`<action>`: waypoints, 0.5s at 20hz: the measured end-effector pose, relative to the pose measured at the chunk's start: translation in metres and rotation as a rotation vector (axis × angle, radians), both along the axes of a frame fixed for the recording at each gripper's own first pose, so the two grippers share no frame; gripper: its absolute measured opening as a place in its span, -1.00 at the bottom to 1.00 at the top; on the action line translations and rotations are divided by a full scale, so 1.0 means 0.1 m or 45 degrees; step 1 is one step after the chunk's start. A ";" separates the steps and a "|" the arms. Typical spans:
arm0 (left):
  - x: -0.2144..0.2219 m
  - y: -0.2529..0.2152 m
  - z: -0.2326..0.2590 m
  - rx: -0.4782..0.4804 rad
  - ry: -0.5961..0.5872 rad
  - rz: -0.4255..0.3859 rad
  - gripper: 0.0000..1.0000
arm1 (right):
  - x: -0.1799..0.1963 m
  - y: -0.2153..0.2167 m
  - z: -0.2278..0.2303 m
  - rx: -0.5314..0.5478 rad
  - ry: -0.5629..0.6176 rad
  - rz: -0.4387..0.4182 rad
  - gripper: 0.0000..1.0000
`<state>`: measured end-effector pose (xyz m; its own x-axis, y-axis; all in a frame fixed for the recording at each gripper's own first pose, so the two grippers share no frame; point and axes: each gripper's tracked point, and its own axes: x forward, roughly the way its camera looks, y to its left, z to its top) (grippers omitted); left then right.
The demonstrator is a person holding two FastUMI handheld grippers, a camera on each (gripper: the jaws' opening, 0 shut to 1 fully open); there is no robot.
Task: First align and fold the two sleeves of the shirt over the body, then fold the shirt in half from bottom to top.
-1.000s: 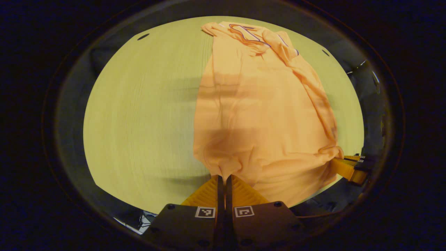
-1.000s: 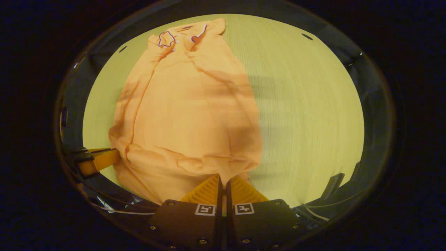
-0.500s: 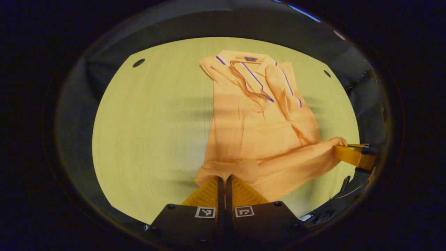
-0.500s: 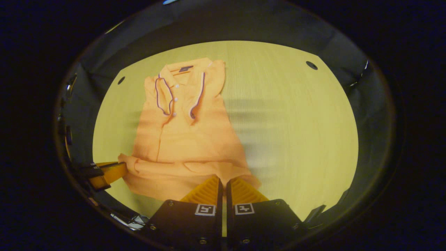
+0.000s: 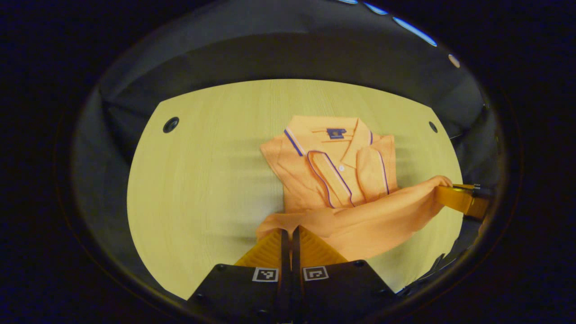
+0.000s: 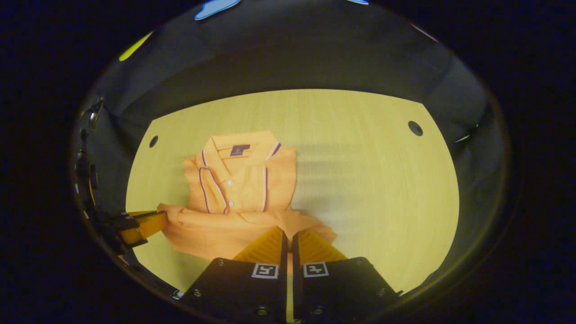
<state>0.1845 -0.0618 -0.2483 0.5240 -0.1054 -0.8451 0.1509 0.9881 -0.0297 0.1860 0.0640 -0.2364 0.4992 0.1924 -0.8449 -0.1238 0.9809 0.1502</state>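
An orange polo shirt (image 5: 335, 175) with dark piping lies on the pale wooden table (image 5: 198, 180), collar at the far end, both sleeves folded over the body. Its bottom hem (image 5: 360, 222) is lifted off the table and stretched between the two grippers, covering the lower half of the body. My left gripper (image 5: 288, 230) is shut on the hem's left corner. My right gripper (image 6: 288, 230) is shut on the hem's right corner (image 6: 310, 225). The right gripper (image 5: 459, 198) shows at the right edge of the left gripper view, and the left gripper (image 6: 135, 225) at the left edge of the right gripper view.
The table has small dark round holes near its far corners (image 5: 171, 124) (image 6: 415, 128). Bare tabletop lies to the left of the shirt in the left gripper view and to its right (image 6: 373, 180) in the right gripper view. The dark booth wall rises behind the table's far edge.
Both grippers have risen and carried the hem forward toward the collar. The hem now covers more of the body, and the collar sits nearer the middle of both views.
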 end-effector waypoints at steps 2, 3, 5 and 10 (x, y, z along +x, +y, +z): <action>0.34 -0.03 0.09 0.013 -0.033 -0.019 -0.81 | 0.25 -0.05 0.18 0.002 -0.039 -0.007 -0.87; 0.49 -0.05 0.09 0.021 -0.049 -0.030 -0.89 | 0.41 -0.04 0.17 0.007 -0.053 -0.011 -0.87; 0.75 -0.07 0.09 0.047 -0.076 -0.047 -0.89 | 0.64 0.00 0.21 0.017 -0.079 -0.022 -0.88; 1.15 -0.13 -0.04 0.032 -0.088 -0.017 -0.80 | 1.05 0.03 0.24 0.000 -0.136 -0.029 -0.89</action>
<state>0.2990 -0.0744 -0.2522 0.5800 -0.0921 -0.8094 0.1651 0.9863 0.0061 0.2911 0.0666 -0.2124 0.5903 0.1801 -0.7868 -0.1169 0.9836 0.1374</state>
